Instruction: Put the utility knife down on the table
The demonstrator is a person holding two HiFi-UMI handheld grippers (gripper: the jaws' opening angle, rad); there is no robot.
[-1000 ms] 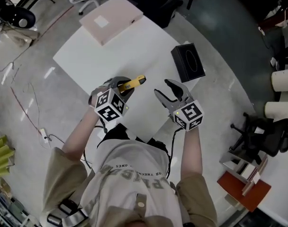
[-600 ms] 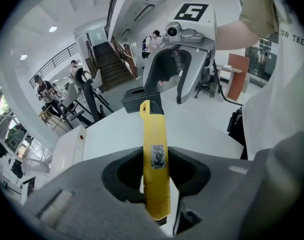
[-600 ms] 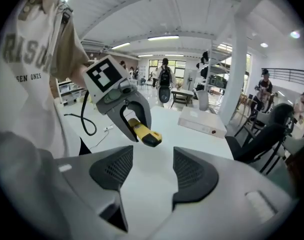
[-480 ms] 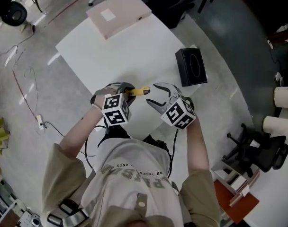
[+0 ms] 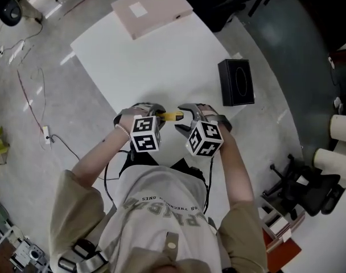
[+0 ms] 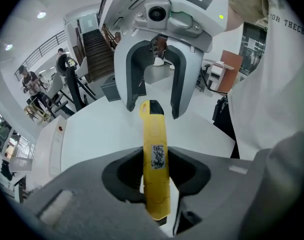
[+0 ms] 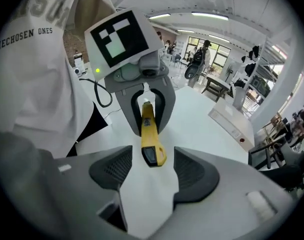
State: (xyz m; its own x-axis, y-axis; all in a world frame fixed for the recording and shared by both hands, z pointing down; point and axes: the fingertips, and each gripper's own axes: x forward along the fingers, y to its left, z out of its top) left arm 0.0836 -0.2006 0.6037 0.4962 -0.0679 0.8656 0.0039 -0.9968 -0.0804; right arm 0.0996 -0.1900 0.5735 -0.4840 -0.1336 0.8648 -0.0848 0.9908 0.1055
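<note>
The yellow utility knife [image 5: 172, 116] [image 6: 155, 154] is clamped at its rear half by my left gripper [image 5: 156, 114] [image 6: 156, 173], which is shut on it just above the white table [image 5: 133, 61]. The knife's black-capped front end [image 7: 153, 155] points at my right gripper [image 5: 183, 118] [image 7: 153, 173]. That gripper's jaws are opening, and they stand on either side of the knife's tip with a gap at each pad. In the left gripper view the right gripper [image 6: 153, 110] faces me, its fingers flanking the knife's end.
A flat pink box [image 5: 151, 7] lies at the table's far edge. A black box [image 5: 237, 83] stands at the table's right side. Office chairs [image 5: 301, 181] and a floor cable [image 5: 31, 101] surround the table. My torso is close behind both grippers.
Both grippers have come down toward the table and closer together. The right gripper has rolled and its open jaws now flank the knife's tip. The left still holds the knife.
</note>
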